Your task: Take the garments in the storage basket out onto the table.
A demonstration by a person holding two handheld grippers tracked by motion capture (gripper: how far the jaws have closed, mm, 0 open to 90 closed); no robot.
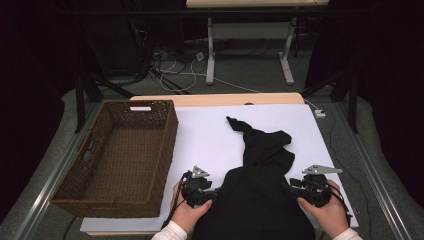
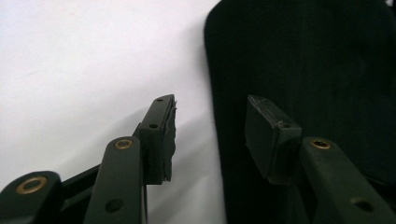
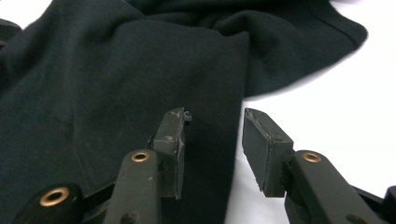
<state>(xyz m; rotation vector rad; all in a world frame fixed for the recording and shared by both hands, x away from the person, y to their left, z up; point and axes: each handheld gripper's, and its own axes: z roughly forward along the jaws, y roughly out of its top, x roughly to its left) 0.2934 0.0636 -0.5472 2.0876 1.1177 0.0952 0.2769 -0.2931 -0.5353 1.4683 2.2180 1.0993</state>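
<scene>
On white table [image 1: 210, 140], black garment [image 1: 260, 185] lengthwise, away

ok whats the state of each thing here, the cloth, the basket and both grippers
black garment: lying crumpled on the white table, one narrow end trailing toward the far side, not gripped
wicker basket: upright at the table's left, empty
left gripper: open, fingers astride the garment's edge, not pressing it
right gripper: open, fingers astride the garment's other edge, not pressing it
</scene>
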